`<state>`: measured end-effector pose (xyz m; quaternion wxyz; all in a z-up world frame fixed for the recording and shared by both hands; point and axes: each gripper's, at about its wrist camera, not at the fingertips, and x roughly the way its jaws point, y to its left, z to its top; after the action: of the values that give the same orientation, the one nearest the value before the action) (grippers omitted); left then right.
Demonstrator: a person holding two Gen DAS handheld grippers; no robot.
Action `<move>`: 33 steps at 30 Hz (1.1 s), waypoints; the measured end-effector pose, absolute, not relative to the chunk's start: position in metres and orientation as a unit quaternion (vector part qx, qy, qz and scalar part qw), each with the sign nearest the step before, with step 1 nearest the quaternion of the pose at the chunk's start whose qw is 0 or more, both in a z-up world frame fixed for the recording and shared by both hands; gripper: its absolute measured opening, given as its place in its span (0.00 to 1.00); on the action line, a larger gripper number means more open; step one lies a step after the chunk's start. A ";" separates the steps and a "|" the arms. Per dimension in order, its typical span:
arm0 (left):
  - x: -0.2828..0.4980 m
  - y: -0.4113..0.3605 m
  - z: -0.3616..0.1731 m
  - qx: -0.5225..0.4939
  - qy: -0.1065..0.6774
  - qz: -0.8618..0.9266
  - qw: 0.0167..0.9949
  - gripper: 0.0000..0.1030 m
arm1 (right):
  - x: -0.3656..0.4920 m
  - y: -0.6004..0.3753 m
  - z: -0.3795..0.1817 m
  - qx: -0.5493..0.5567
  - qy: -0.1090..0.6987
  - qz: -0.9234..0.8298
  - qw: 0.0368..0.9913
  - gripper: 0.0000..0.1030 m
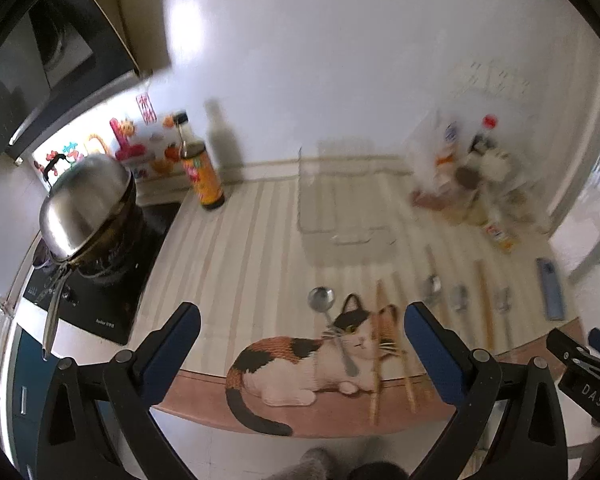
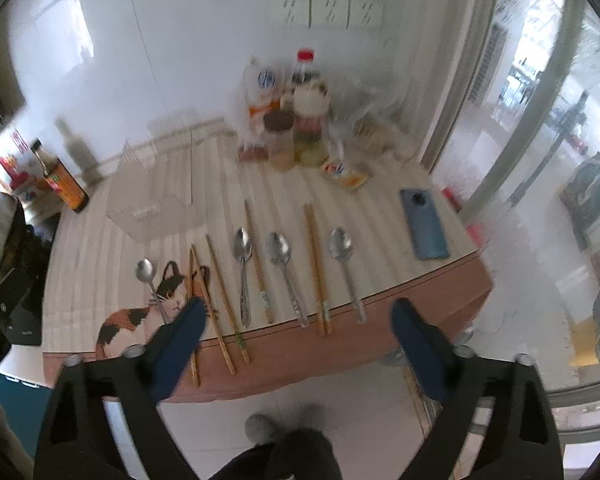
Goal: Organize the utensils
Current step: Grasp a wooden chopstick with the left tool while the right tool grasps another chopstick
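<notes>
You're hovering both grippers off the near edge of the tabletop (image 2: pixel 440 284), nothing gripped yet. Landmark: the cat print (image 2: pixel 140 312) on the mat.

Left gripper (image 1: pixel 300 332): jaws are standing wide open, empty. It's looking straight over the cat print. One spoon (image 1: pixel 332 328) is lying across the cat's head, bowl away from you, handle toward you. A pair of chopsticks (image 1: pixel 380 344) is lying just right of that spoon, crossing the cat's ear.

Right gripper (image 2: pixel 296 324): jaws are also wide open and empty. Right of the cat print, in order, you're seeing loose chopsticks (image 2: pixel 224 300), a second spoon (image 2: pixel 243 276), a single chopstick (image 2: pixel 258 264), a third spoon (image 2: pixel 286 276), another chopstick pair (image 2: pixel 316 268), then a fourth spoon (image 2: pixel 346 268). A blue phone (image 2: pixel 424 224) is sitting further right.

The clear wire basket (image 2: pixel 156 200) is standing behind the cat print, probably the target.

Key relation: every utensil is running near-to-far, long axis roughly in line with your jaws, handles overhanging or near the edge. So you'd likely need to close across the handle. Left is nearer the cat-print spoon; right is nearer the rest.
</notes>
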<state>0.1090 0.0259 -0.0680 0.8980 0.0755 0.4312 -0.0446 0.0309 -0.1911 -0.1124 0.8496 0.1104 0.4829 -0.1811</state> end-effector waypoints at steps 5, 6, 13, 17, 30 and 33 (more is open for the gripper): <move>0.136 0.012 -0.134 0.095 0.503 -0.039 0.858 1.00 | 0.073 -0.196 -0.175 0.136 0.541 -0.134 0.819 0.39; 0.141 0.008 -0.148 0.101 0.517 -0.040 0.849 1.00 | 0.081 -0.200 -0.188 0.142 0.551 -0.124 0.813 0.36; 0.174 -0.033 -0.253 0.089 0.662 -0.063 0.742 0.53 | 0.102 -0.244 -0.237 0.175 0.590 -0.113 0.780 0.34; 0.183 -0.059 -0.289 0.112 0.691 -0.078 0.710 0.44 | 0.116 -0.270 -0.257 0.196 0.611 -0.109 0.759 0.34; 0.204 -0.034 -0.297 0.087 0.699 -0.026 0.710 0.05 | 0.163 -0.237 -0.278 0.185 0.643 -0.027 0.742 0.34; 0.202 -0.016 -0.298 0.071 0.701 -0.022 0.709 0.05 | 0.177 -0.215 -0.286 0.179 0.649 -0.008 0.739 0.34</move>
<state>0.2024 -0.0162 -0.2978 0.7090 0.0713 0.7012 -0.0222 0.1767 -0.2146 -0.2856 0.7393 0.1791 0.6490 -0.0077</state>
